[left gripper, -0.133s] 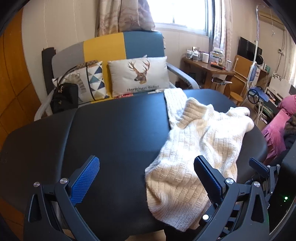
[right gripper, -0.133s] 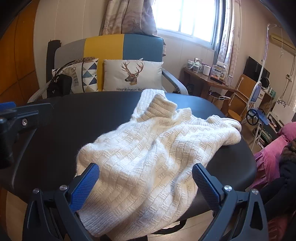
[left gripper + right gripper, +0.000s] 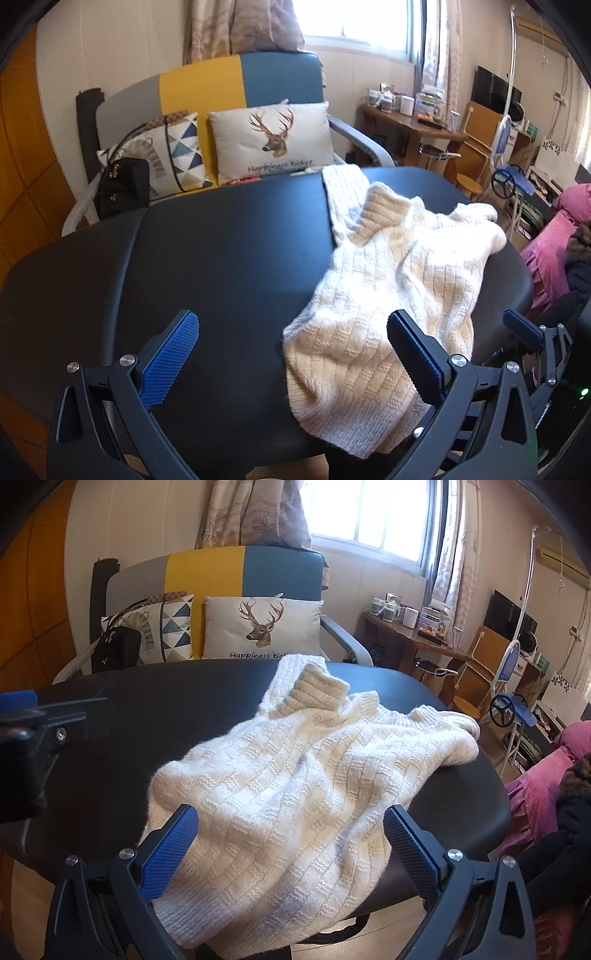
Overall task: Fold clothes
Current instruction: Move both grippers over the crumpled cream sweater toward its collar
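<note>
A cream knitted sweater (image 3: 391, 280) lies crumpled on the right half of a black table (image 3: 221, 258), its hem hanging over the near edge. My left gripper (image 3: 291, 343) hovers above the near edge, open wide, its right finger over the sweater's hem and its left finger over bare table. In the right wrist view the sweater (image 3: 295, 775) fills the middle, turtleneck collar toward the far side. My right gripper (image 3: 291, 834) stands open just above the sweater's near part, touching nothing. The left gripper's finger (image 3: 55, 716) shows at that view's left edge.
Behind the table stands an armchair (image 3: 240, 81) with a deer cushion (image 3: 273, 140), a patterned cushion and a black bag (image 3: 122, 184). A wooden desk (image 3: 413, 125) with jars is at the back right. Pink bedding (image 3: 554, 251) lies to the right.
</note>
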`<move>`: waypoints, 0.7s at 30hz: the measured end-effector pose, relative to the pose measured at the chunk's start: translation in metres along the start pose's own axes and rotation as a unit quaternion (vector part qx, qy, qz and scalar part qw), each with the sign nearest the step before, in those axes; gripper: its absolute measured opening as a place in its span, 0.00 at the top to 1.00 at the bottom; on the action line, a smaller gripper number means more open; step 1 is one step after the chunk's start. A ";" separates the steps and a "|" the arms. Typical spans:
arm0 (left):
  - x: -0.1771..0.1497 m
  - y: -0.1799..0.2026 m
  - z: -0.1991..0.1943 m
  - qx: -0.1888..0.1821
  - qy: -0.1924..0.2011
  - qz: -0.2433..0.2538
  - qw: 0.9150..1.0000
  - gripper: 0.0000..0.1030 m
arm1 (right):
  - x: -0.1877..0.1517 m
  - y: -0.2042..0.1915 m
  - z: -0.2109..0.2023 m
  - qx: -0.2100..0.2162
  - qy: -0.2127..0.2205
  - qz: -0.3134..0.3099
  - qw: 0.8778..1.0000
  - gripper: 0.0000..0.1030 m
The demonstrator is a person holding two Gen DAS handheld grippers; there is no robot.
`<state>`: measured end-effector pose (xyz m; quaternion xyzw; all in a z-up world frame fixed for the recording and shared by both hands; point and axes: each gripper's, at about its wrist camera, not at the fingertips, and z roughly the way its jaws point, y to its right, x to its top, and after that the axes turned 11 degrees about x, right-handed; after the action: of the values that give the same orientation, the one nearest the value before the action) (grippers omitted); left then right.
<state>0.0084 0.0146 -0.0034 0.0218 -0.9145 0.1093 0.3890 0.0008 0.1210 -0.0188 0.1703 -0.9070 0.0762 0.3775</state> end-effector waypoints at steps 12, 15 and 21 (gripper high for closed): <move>0.005 0.027 0.026 -0.049 -0.035 0.019 0.998 0.00 | -0.004 0.061 -0.025 0.060 0.028 0.090 0.994 0.00; 0.008 0.030 0.025 -0.045 -0.029 0.023 0.998 0.00 | -0.004 0.075 -0.031 0.058 0.030 0.103 0.993 0.00; 0.011 0.026 0.034 -0.064 -0.050 0.005 0.997 0.00 | -0.007 0.104 -0.037 0.057 0.038 0.134 0.989 0.00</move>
<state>-0.0271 0.0330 -0.0234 -0.0024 -0.9382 0.0511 0.3424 -0.0077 0.2293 0.0014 0.0657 -0.9010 0.1836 0.3875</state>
